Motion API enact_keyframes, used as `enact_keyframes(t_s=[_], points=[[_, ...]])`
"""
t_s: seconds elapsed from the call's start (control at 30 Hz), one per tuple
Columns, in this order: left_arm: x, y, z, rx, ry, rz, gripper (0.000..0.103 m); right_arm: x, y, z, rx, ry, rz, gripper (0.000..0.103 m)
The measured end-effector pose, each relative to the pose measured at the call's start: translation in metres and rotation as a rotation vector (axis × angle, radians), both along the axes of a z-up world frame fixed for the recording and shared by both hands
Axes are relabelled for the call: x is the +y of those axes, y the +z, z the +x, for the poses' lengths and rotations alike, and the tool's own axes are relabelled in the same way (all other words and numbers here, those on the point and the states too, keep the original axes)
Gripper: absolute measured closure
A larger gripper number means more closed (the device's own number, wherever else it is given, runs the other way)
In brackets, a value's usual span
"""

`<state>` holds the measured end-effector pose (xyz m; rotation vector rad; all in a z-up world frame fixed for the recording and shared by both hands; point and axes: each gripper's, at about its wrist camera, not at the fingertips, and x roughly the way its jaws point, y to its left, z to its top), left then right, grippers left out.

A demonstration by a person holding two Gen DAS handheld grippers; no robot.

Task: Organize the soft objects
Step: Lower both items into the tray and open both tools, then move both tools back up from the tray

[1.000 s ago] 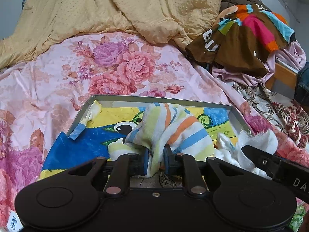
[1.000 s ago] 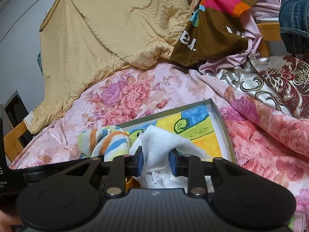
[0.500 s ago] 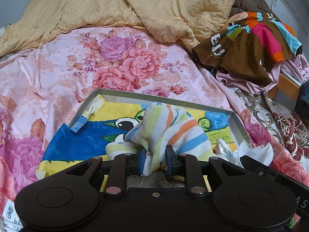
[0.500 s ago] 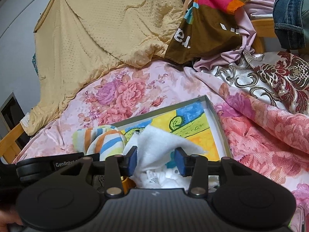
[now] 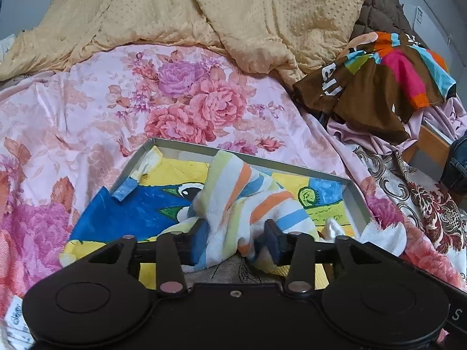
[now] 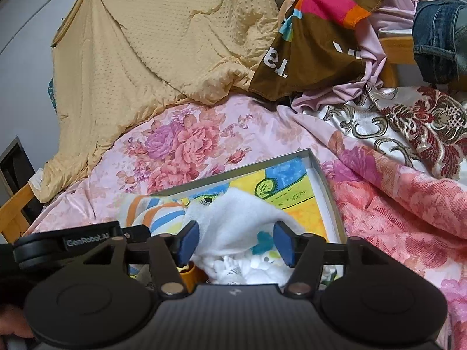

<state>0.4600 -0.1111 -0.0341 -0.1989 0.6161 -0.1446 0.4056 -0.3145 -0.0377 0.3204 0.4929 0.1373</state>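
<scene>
Release step, by the look of it. Both cloths are sitting in the shallow grey tray point(image 5: 354, 201) on the bed, the one lined with a bright cartoon drawing. The left gripper point(image 5: 238, 240) has just been opening its jaws, and the striped towel point(image 5: 248, 201) is slumped between them in a loose heap; the left pad might still brush the fabric, but it isn't pinched any more. Same story on the other side: the right gripper point(image 6: 235, 243) has just been opening too, and the white cloth point(image 6: 236, 221) lies bunched between its blue pads with clear gaps on both sides. So both are let go, nothing held.

From the right camera you can see the striped towel just left of the white cloth, touching or nearly so, both at the near end of the tray. The far part of the tray is bare drawing.

My guess is the drop-off is basically done. Next move needs both grippers backed straight out toward the person without snagging any loops of towel, since soft stuff loves to cling to pads. After that, probably go for more clutter: the brown multicoloured garment point(image 6: 315, 38) and the pink fabric point(image 6: 362, 87) piled at the far right of the floral bedspread point(image 5: 116, 102) look like candidates.
</scene>
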Motion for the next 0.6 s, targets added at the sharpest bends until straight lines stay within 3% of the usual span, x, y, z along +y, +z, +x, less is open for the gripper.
enact_keyframes(t_s=[0.23,0.6], points=[[0.001,0.020,-0.016,-0.033,-0.008,0.022,0.033,-0.002,0.015,-0.013,-0.034,-0.010,-0.010,0.021],[0.015,0.070,-0.062,-0.124,0.017,0.090,0.008,-0.005,0.054,-0.050,-0.110,-0.028,-0.010,0.004]])
